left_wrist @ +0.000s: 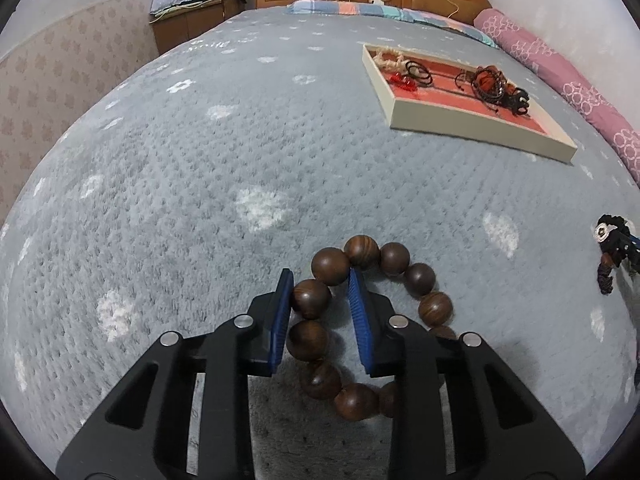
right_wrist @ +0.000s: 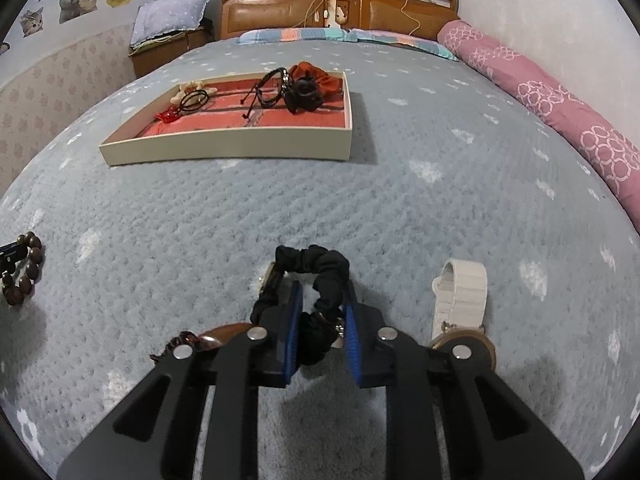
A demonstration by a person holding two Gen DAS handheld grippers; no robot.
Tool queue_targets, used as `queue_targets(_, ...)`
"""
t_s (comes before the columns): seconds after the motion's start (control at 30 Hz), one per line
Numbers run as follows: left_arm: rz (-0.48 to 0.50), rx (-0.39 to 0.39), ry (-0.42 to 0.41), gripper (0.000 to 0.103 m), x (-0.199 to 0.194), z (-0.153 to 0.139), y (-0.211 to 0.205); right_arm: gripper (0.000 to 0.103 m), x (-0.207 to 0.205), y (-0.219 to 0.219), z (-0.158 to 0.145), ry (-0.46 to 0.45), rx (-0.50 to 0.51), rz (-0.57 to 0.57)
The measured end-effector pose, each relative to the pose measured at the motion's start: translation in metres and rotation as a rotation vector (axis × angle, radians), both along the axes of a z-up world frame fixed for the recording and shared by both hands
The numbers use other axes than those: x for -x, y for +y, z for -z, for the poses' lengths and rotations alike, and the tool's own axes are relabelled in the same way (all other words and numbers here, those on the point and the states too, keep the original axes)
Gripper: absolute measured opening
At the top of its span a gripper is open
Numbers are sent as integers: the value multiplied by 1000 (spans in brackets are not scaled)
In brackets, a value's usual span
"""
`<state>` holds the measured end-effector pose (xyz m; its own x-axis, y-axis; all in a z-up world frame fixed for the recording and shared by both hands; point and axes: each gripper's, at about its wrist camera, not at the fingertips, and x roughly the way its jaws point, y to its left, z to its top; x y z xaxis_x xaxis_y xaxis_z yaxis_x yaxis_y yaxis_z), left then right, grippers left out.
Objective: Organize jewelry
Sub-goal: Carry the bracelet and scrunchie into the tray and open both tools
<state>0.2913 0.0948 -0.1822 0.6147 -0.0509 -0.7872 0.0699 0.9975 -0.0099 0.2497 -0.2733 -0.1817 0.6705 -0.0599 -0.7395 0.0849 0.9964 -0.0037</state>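
So my left gripper (left_wrist: 320, 312) is down on the bed with its blue pads straddling one side of the wooden bead bracelet (left_wrist: 372, 320). The left pad touches a bead, but there's a visible gap on the right pad's side, so I'd call that loose around the beads, not clamped. The bracelet's far arc curls out past the fingertips, and its near beads sit under the gripper body.

My right gripper (right_wrist: 322, 312) is pretty much clenched on the black scrunchie-style watch band (right_wrist: 316, 276). The fabric is bunched between the pads, and the rest of the loop flops forward over the fingertips. A bit of gold watch case (right_wrist: 272, 280) peeks out at the left of the loop.

Room to move: the grey fleece blanket (right_wrist: 360, 208) is wide open between both grippers and the tray (right_wrist: 224, 146). The tray sits well ahead of me, cream walls, red lining, already holding black cords, a red clip, a beige knotted piece and an orange pouch at the far end. A pink bolster (right_wrist: 560, 96) runs along the right edge of the bed, with the headboard at the far end.

Just beside the right gripper there's a white-strapped watch (right_wrist: 460, 300) standing on edge, and a dark beaded thing (right_wrist: 180, 342) pokes out from under the gripper on the left; I can't tell what it is. The beads themselves are big, round, dark brown with a wood grain, all much the same size.
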Motion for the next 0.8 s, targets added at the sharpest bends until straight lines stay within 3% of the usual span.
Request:
queue_targets(0.7,31,52,-109,26,-16,-57,-34,20,-17,-5,-28,-54,2,2)
queue_targets(0.8,41,58,-116,18,-22,-64,-40,20,-21,-7,-34,-64,6,5)
